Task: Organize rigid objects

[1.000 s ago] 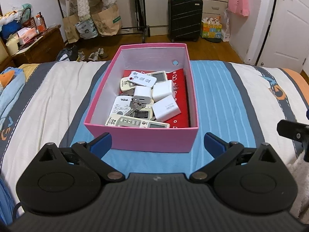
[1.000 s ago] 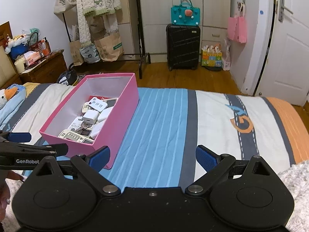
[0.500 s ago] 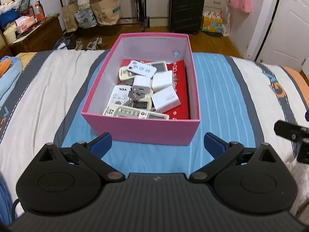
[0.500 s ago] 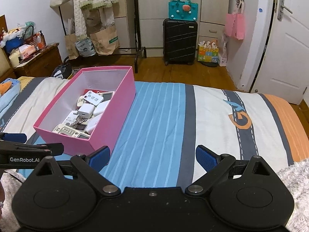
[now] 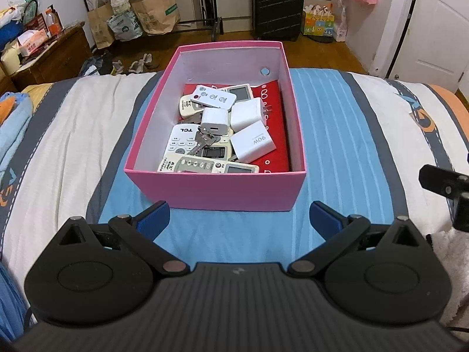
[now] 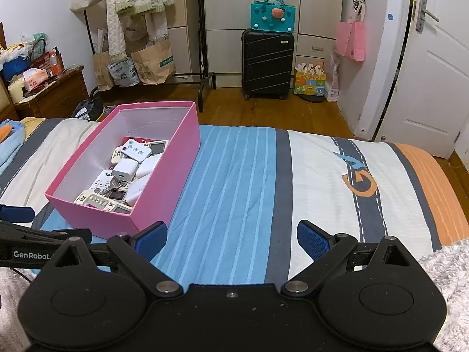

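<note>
Left wrist view: left tongs spread wide and empty, level, just short of the pink box of remotes and chargers on the bed. Right wrist view: right tongs likewise released, empty, over blue stripes, box ahead-left.

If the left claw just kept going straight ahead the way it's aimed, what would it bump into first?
Probably the near wall of the pink cardboard box, which sits directly ahead between the open left claw fingers on the striped bedspread. Depth is hard to judge, but nothing lies between them.
</note>
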Demonstrator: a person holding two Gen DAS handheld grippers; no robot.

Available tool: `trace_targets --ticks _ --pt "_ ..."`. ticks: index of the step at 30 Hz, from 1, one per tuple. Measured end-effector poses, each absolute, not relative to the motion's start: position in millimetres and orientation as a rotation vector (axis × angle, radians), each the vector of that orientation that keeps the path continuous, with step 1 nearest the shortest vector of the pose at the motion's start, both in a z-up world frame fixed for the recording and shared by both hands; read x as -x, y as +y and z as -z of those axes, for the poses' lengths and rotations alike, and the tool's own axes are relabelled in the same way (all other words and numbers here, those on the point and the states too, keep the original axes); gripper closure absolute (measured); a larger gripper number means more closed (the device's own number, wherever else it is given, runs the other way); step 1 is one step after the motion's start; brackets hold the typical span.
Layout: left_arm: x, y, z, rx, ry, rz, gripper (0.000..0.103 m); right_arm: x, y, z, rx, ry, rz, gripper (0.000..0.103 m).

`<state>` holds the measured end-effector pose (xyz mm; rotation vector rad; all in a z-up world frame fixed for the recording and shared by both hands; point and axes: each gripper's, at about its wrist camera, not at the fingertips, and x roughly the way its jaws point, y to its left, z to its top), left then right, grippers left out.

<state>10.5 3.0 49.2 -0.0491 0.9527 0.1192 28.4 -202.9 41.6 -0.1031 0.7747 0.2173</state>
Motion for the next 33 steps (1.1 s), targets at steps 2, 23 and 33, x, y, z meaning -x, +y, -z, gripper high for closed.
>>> trace_targets --ticks 2,23,33 --pt "-10.8 3.7 -49.3 0.051 0.96 -0.121 0.0 -28.2 -202.8 -41.7 0.105 0.775 -0.214 0.006" --pt "-8.6 6.2 -56.3 0.055 0.913 -0.122 0.0 -28.0 -203.2 -43.2 0.12 0.766 -0.184 0.006" --pt "-5.4 7.3 -57.1 0.049 0.898 -0.131 0.0 -27.2 -202.0 -42.5 0.124 0.77 -0.187 0.006"
